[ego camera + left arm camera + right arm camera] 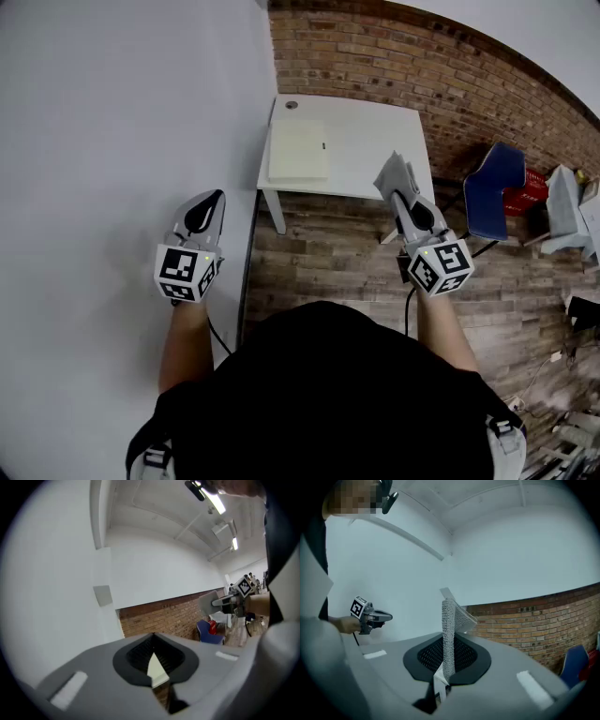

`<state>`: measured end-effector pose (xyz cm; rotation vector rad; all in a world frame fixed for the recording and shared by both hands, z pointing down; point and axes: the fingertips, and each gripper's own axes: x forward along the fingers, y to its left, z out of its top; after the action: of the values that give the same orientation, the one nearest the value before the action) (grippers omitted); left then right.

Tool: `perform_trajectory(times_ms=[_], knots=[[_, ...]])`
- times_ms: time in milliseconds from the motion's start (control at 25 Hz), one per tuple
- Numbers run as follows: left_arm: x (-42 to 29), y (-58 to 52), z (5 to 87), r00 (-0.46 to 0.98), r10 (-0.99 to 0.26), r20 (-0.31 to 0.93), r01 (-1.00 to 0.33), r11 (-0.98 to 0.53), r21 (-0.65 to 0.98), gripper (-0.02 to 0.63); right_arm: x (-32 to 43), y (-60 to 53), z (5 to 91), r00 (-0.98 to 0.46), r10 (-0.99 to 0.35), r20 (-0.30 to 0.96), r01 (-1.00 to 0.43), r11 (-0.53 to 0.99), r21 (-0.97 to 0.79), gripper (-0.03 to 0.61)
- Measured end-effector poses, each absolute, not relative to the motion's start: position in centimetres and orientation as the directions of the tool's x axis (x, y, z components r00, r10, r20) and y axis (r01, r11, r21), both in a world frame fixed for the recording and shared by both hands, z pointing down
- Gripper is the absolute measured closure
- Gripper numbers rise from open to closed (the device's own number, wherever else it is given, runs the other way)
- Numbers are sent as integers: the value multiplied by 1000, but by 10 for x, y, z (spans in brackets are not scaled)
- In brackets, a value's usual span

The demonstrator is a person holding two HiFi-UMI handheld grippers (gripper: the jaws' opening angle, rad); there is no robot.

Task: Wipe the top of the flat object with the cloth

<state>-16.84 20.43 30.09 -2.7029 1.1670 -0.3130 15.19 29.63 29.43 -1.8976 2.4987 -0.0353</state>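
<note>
A plain white wall (103, 141) fills the space beside and ahead of the left claw (213, 196). Its grey moulded jaws, lined with ribbed black pads, are pressed together on nothing. Ahead and to the right of that claw, past a floor of worn brown wooden planks (319, 253), a small white rectangular table (375, 141) stands by a red-brown brick wall (394, 66). On the table's left half lies the pale cream flat square panel (299, 152), smooth and matt, well ahead of both claws and touched by neither. A small round grey thing (292, 105) sits at the far corner beyond it. The right claw (397, 195), seen in the head view against the table's right front corner, is pinching a grey coarse-knit cloth (392, 174). The cloth stands up from the jaws and folds over at its top. To the right of that claw, a blue moulded chair (494, 183) stands on the planks.
</note>
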Motion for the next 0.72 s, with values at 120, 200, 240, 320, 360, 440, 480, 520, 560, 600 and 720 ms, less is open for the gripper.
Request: perform_trajectory(times_ms=[120, 200, 240, 320, 360, 440, 480, 520, 560, 600, 720], knots=[[-159, 208, 303, 672, -729, 127, -691, -680, -248, 612, 158, 299, 296, -272, -962, 15, -962, 271, -25, 569], [-152, 212, 305, 673, -728, 133, -689, -682, -246, 612, 162, 300, 297, -278, -960, 18, -960, 277, -29, 569], [-149, 213, 307, 673, -727, 137, -689, -683, -244, 612, 165, 301, 297, -281, -960, 19, -959, 280, -30, 569], [-143, 216, 310, 671, -727, 142, -689, -683, -241, 612, 170, 303, 298, -285, -958, 20, -958, 285, -29, 569], [-140, 218, 311, 671, -728, 144, -690, -683, -240, 612, 173, 304, 299, -287, -958, 21, -958, 286, -30, 569], [-134, 222, 312, 670, -728, 146, -690, -683, -241, 612, 180, 307, 300, -288, -957, 24, -957, 287, -32, 569], [-131, 224, 312, 669, -729, 147, -690, -682, -241, 612, 184, 309, 301, -289, -957, 24, -957, 288, -33, 569], [-129, 226, 313, 668, -729, 148, -690, -682, -242, 612, 187, 310, 302, -289, -957, 23, -957, 289, -35, 569], [-126, 228, 315, 668, -729, 149, -691, -682, -241, 612, 190, 312, 303, -290, -957, 19, -956, 290, -39, 569], [-123, 229, 316, 667, -730, 151, -691, -681, -240, 612, 193, 313, 303, -292, -956, 14, -956, 291, -44, 569], [-112, 233, 319, 666, -730, 157, -692, -682, -238, 612, 204, 317, 305, -296, -955, 0, -953, 296, -64, 569]])
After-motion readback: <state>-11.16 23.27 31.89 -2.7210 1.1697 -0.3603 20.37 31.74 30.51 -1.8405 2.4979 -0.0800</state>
